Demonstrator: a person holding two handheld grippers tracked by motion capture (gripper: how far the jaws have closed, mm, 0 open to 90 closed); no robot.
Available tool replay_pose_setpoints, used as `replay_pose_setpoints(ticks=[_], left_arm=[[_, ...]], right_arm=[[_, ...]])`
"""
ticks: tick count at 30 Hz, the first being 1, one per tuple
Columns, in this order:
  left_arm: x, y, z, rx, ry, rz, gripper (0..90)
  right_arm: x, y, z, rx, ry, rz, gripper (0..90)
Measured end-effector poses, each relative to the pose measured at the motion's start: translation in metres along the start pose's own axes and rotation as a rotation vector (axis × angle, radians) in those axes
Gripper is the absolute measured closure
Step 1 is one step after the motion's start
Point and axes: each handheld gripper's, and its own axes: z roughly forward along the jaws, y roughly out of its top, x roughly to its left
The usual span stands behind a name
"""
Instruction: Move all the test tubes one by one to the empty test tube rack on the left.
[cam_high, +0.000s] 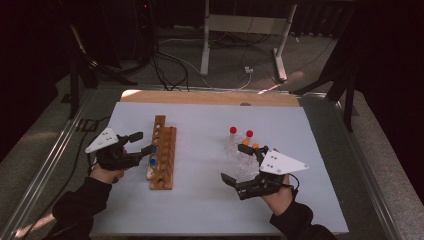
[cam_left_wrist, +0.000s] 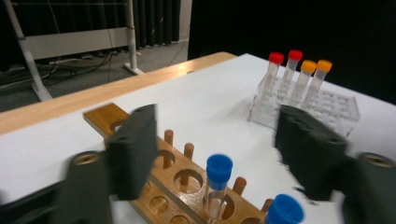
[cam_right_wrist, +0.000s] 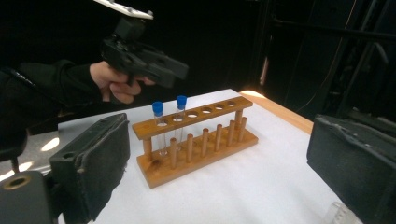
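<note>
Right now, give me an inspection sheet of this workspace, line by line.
Surface: white sheet over a wooden tabletop.
Job's things: wooden test tube rack holding two blue-capped tubes; clear plastic rack holding two red-capped tubes and two orange-capped tubes.
Clutter: nothing seen.
Grippers: left gripper open, beside the wooden rack near the blue caps; right gripper open, next to the clear rack; neither holds anything.
Cables: black cables and a white cable with plug on the floor beyond the table.
Surroundings: dark room, white desk frame behind.
</note>
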Motion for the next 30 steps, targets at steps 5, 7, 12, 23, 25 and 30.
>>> replay_pose_setpoints(ticks=[5,7,12,23,25,30], left_arm=[[-0.009,0.009,-0.015,-0.012,-0.032,-0.003,13.4],[-0.014,0.009,-0.019,-0.005,-0.061,0.001,6.6],[-0.028,0.005,-0.028,-0.005,-0.094,-0.002,2.1],[-0.050,-0.017,-0.033,0.011,-0.133,0.014,2.1],[-0.051,-0.019,-0.033,0.012,-0.137,0.013,2.1],[-0.053,-0.023,-0.032,0.027,-0.137,0.020,2.1]], right_arm=[[-0.017,0.005,-0.013,-0.015,-0.050,0.026,5.3],[-0.024,0.004,-0.019,-0.013,-0.086,0.033,3.3],[-0.046,-0.003,-0.032,0.014,-0.173,0.053,3.3],[-0.076,-0.050,-0.030,0.127,-0.290,0.098,12.6],[-0.078,-0.058,-0.027,0.151,-0.297,0.100,15.5],[-0.086,-0.076,-0.019,0.216,-0.305,0.137,24.3]])
